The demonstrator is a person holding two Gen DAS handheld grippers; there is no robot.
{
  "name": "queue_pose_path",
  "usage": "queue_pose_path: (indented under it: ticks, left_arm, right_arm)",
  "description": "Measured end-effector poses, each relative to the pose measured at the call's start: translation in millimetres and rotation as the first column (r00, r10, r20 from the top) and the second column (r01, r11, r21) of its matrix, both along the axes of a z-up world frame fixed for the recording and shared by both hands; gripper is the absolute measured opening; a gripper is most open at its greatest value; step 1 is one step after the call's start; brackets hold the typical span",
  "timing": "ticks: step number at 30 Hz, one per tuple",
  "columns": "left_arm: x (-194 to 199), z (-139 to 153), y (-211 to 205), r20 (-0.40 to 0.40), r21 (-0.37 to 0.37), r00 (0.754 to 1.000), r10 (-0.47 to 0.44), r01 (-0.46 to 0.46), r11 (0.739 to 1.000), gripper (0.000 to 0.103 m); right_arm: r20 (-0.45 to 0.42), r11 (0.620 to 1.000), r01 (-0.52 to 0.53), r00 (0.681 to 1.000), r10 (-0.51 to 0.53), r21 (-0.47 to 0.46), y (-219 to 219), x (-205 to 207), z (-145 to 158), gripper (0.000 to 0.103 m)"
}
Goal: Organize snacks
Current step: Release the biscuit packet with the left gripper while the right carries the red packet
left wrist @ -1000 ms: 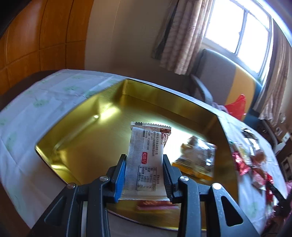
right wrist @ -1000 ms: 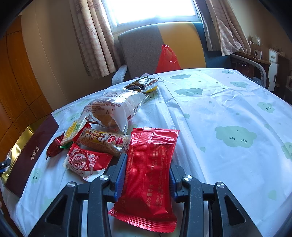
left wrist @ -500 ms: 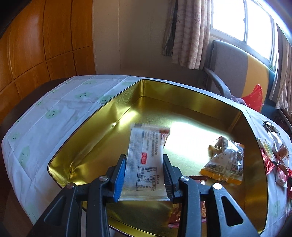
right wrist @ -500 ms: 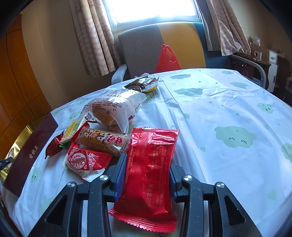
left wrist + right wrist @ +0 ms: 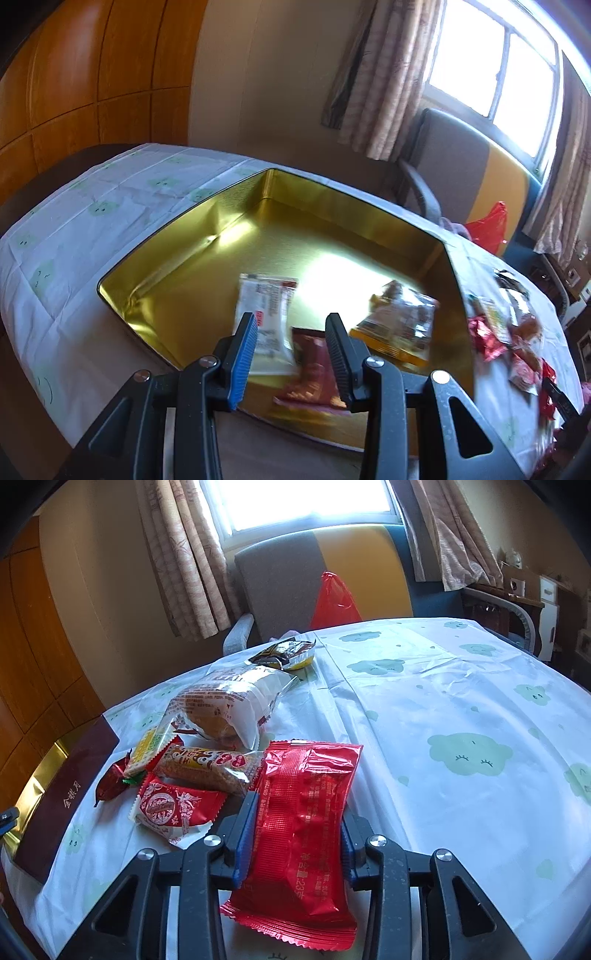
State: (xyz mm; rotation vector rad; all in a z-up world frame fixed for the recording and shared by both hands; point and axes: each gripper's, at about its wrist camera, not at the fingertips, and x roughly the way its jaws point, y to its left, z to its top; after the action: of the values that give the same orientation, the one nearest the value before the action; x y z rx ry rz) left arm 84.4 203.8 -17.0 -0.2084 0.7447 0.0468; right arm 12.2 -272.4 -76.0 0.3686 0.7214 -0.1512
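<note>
Left view: left gripper (image 5: 291, 341) wide open over the gold tin (image 5: 177, 258), holding nothing. White pack (image 5: 264, 314) down in the tin, just past the blue pad, a bit blurred. Dark red pack (image 5: 314, 373) right below the open jaws, on the tin floor. Clear bag (image 5: 400, 325) off to the right, also inside the tin. So three snacks in the tin. More snacks (image 5: 506, 328) out on the cloth (image 5: 92, 206) past the right wall of the tin.

Right view: right gripper (image 5: 295, 834) closed on a red pack (image 5: 306, 812), pack sticking out front and back. Low over the cloth, maybe lying on it, hard to say. Just to the left, a small pile: red-white pack (image 5: 173, 808), long bar (image 5: 210, 766), yellow pack (image 5: 147, 746), big bread bag (image 5: 229, 701). Dark pack (image 5: 284, 653) farther back, near the chair (image 5: 280, 579). Tin at the far left, next to the brown lid (image 5: 62, 797).

Job partly done. About six snacks left to go in, counting the red one already gripped. Likely next into the tin.
</note>
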Motion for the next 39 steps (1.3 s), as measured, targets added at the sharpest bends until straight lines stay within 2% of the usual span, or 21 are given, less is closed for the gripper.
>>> queue_pose_path:
  ticks: [6,14,19,24,28,30,33,35,37,39]
  left_arm:
    - [-16,4,-21,-0.008,-0.033,1.000,-0.020,0.020,0.999,0.039]
    - [-26,0,-33,-0.039,-0.067,0.997,-0.061,0.058,0.996,0.039]
    - [-37,5,-27,-0.019,-0.059,1.000,-0.017,0.016,0.998,0.039]
    - [-42,9,-20,-0.020,-0.024,1.000,0.024,-0.024,0.999,0.039]
    - [-48,11,-14,-0.025,-0.028,0.999,0.042,-0.043,0.999,0.039]
    - [-51,12,-13,-0.020,-0.028,0.999,0.049,-0.050,0.998,0.039]
    - [-54,12,-11,-0.019,-0.020,0.998,0.057,-0.058,0.998,0.039]
    - [-55,11,-10,-0.024,-0.025,0.998,0.066,-0.066,0.997,0.039]
    - [-55,11,-8,-0.032,-0.027,0.997,0.071,-0.071,0.997,0.039]
    - [-57,11,-6,-0.031,-0.025,0.997,0.075,-0.076,0.997,0.039]
  right_arm:
    - [0.025,0.999,0.004,1.000,-0.005,0.044,7,-16,11,0.039]
    - [0.075,0.988,-0.150,0.986,0.147,0.043,58,-12,41,0.039]
    - [0.080,0.955,-0.293,0.954,0.289,0.049,105,0,52,0.039]
    - [0.097,0.899,-0.433,0.899,0.426,0.066,156,12,63,0.039]
    - [0.099,0.856,-0.513,0.857,0.505,0.071,190,24,69,0.039]
    - [0.105,0.832,-0.550,0.833,0.543,0.065,206,30,74,0.035]
    - [0.123,0.799,-0.599,0.797,0.592,0.038,231,40,83,0.035]
    - [0.108,0.784,-0.620,0.780,0.616,0.010,247,48,83,0.030]
    - [0.087,0.782,-0.623,0.780,0.620,0.018,255,56,83,0.029]
    - [0.090,0.810,-0.586,0.809,0.581,0.038,250,58,84,0.029]
